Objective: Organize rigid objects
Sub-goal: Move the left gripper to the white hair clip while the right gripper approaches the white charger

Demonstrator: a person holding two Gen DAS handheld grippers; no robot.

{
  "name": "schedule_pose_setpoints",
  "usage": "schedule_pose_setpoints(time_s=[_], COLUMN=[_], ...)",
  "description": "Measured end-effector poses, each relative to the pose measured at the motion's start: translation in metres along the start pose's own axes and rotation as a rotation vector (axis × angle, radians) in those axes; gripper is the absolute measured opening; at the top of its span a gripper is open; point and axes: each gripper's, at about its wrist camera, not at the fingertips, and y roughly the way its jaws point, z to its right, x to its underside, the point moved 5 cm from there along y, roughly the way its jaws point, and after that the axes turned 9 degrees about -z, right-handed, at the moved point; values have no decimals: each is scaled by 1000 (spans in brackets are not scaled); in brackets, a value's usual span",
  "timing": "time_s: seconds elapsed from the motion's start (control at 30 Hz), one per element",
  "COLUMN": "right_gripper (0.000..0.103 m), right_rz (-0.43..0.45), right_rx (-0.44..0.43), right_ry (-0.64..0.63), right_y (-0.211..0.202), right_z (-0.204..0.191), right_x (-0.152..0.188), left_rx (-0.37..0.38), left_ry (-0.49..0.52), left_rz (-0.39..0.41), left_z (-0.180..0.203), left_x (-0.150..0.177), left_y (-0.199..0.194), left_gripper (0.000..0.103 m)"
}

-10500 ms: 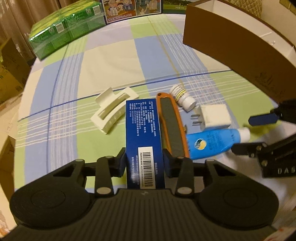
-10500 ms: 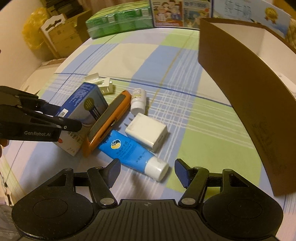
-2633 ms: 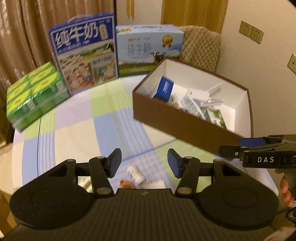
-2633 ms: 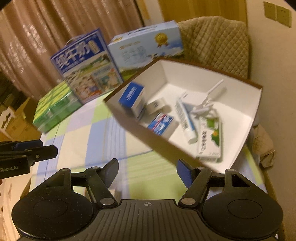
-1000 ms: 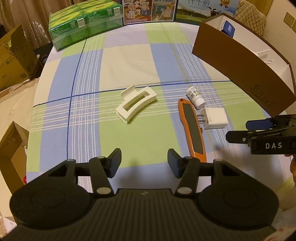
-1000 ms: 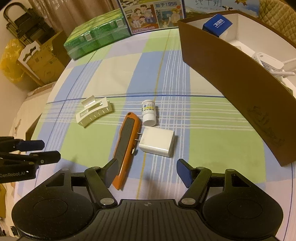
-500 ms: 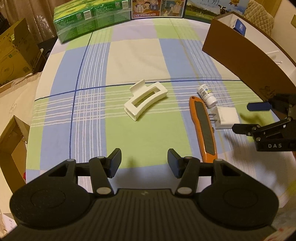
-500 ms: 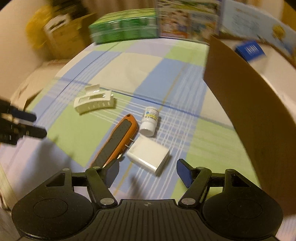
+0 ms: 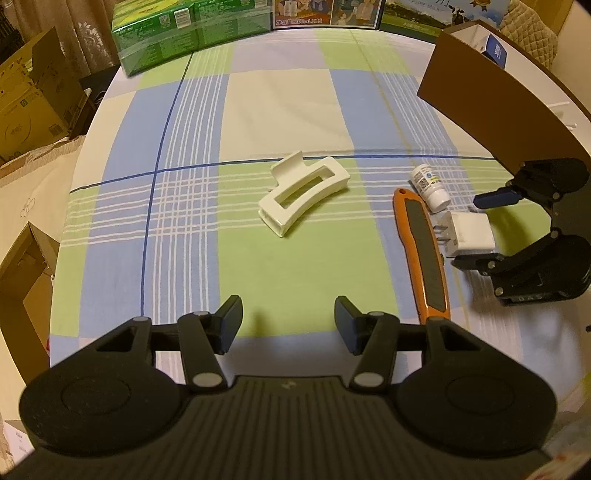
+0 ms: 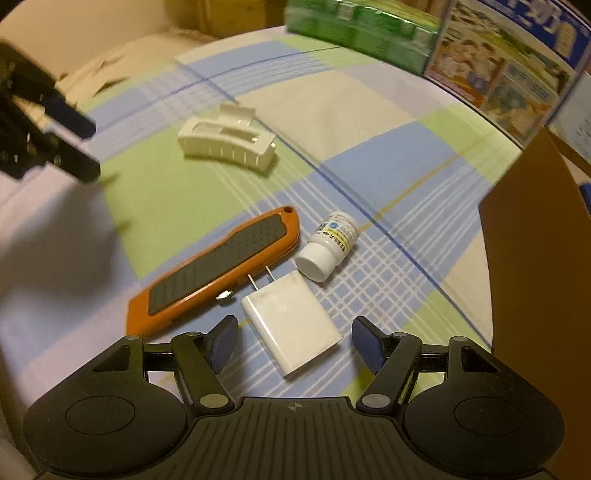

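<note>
On the checked tablecloth lie a white hair claw clip (image 9: 303, 194) (image 10: 227, 144), an orange utility knife (image 9: 423, 254) (image 10: 218, 267), a small white bottle (image 9: 430, 187) (image 10: 330, 245) and a white plug charger (image 9: 469, 234) (image 10: 291, 326). My right gripper (image 10: 291, 341) (image 9: 476, 229) is open, its fingers on either side of the charger, not touching it. My left gripper (image 9: 288, 325) is open and empty, low over the cloth in front of the clip. It shows at the left of the right wrist view (image 10: 79, 144).
A brown box (image 9: 491, 99) (image 10: 535, 266) with white inside stands at the right, a blue carton (image 9: 496, 50) in it. Green cartons (image 9: 192, 26) (image 10: 362, 22) and milk boxes (image 10: 509, 62) line the far edge. Cardboard boxes (image 9: 26, 99) stand beyond the table's left edge.
My right gripper has come down and forward, and its open fingers now flank the white charger. My left gripper has edged forward toward the clip. Earlier, the blue box and the tube left the table.
</note>
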Motion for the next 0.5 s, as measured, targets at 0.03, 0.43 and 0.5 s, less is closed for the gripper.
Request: schedule_pose_setpoints(time_s=[0.03, 0.43, 0.5], right_gripper=[65, 43, 43], right_rz=[0, 9, 7], right_rx=[3, -3, 6], right_ry=[-10, 75, 134], right_y=[1, -7, -10], right_z=[0, -3, 0], right_x=[0, 11, 20], left_rx=[0, 4, 5], left_ry=[1, 59, 81], left_rz=[0, 16, 27], left_z=[-1, -1, 0], left_x=[0, -11, -15], left_y=[1, 10, 12], left_gripper=[51, 51, 51])
